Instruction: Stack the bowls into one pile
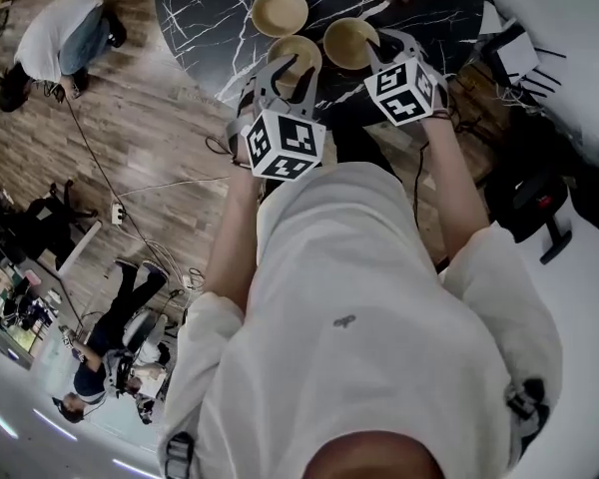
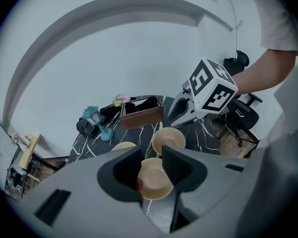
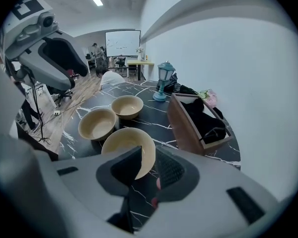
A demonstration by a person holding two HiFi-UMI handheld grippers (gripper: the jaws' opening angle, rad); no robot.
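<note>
Three tan bowls stand apart on the black marble table [image 1: 205,18]: a far bowl [image 1: 280,11], a middle bowl [image 1: 292,50] and a right bowl [image 1: 347,43]. My left gripper [image 1: 285,73] hovers over the middle bowl [image 2: 154,180], jaws open, and the bowl shows in the gap below them. My right gripper [image 1: 394,43] is at the right bowl [image 3: 126,148], jaws open. That bowl's near rim lies in line with the gap, and I see no pad pressing on it. The other two bowls [image 3: 97,124] [image 3: 127,106] sit further left in the right gripper view.
A brown wooden box [image 3: 188,125] holding black items stands behind the bowls, with a blue lantern [image 3: 165,78] and flowers [image 2: 121,99] beyond it. The table's round edge is near my body. Office chairs [image 2: 241,113], cables and people on the wood floor [image 1: 130,138] surround the table.
</note>
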